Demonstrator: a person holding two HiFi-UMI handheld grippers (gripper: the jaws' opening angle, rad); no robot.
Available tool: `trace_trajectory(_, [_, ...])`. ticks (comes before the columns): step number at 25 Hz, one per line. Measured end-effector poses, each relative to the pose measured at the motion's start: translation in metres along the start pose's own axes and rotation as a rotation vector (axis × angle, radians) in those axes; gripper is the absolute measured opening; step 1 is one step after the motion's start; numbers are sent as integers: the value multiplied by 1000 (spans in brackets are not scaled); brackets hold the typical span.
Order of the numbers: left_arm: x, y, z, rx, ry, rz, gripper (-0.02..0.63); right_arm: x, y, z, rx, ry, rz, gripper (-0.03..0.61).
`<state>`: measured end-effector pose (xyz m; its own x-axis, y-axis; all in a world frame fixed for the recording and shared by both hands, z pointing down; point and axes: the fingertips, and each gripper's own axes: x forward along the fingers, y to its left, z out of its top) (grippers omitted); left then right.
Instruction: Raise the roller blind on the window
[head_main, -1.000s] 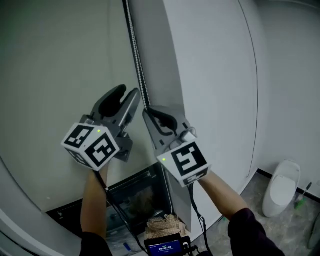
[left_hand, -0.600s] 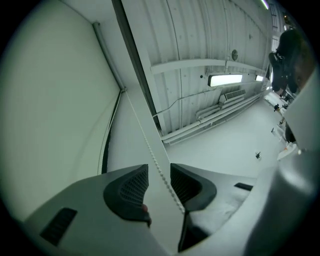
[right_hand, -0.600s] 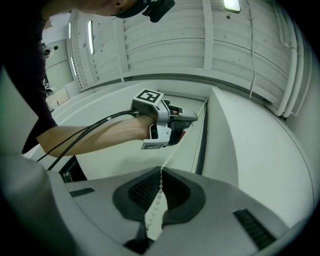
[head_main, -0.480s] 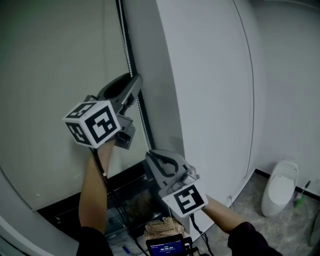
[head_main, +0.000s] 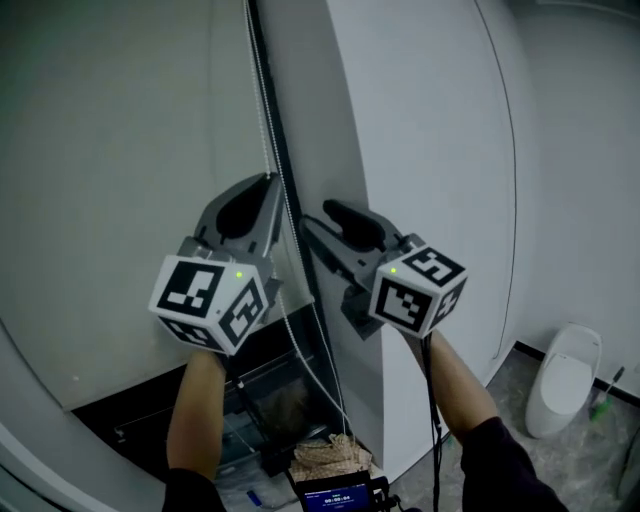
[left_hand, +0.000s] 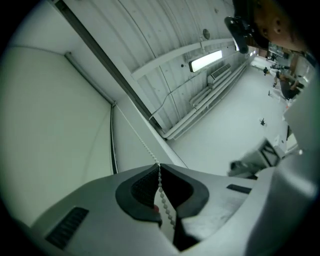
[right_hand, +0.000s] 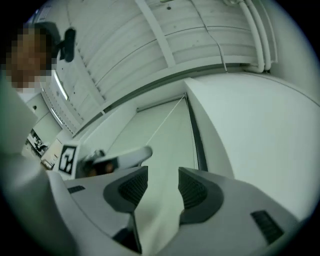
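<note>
The left tool (head_main: 270, 182) was closing on the bead chain (head_main: 262, 110), its pads pinching the cord at their tips. From there the chain ran up toward 12 o'clock along the edge of the roller blind (head_main: 120, 150), which covered most of the window. The right tool (head_main: 318, 217), at 3 o'clock of the left one, was opening with nothing between its jaws, clear of the chain. To pull well, the left tool probably needed to draw straight down along the chain's line, not sideways. The right one would then reach higher for a fresh hold before the left let go.
</note>
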<state>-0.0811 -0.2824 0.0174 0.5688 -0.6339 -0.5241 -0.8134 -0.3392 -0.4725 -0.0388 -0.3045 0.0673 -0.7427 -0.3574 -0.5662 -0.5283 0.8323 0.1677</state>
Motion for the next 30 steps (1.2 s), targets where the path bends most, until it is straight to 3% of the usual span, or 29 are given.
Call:
trace_trajectory(3, [-34,-37,-36,34,18,-20,17,30,-3,39,23,-34,28,173])
trace_trajectory(6, [-75,-78,-110,28,33,-43,17,51,3,27,-76,-41,27,173])
trace_trajectory(9, [-74,-87,-156,-7,65,-74,17,99,-26,34,-75,-43,24,173])
trace_trajectory(12, [-61,-84,-119,-58,102,-67,17,129,-38,102,-49,-50,-1,163])
trace_trajectory(14, [-62,-85,-82,-57,115,-66,17,128,-27,140,-60,-67,-29,50])
trace_trajectory(15, [-63,-85,-72,-46,119,-73,17,126,-22,148,-72,-77,-39,32])
trace_trajectory(18, [-69,-84,-70,-49,114,-92,17,125,-15,147,-110,-86,-56,18])
trace_trajectory(21, [-67,-75,-64,-117,104,-95,18,121,-26,148,-138,-77,-82,18])
trace_trajectory(25, [-7,-41,-2,-175,33,-99,20,111,-60,171,-175,-35,-105,18])
trace_trajectory(30, [19,16,24,-255,-1,-71,21,93,-50,106,-216,13,-88,18])
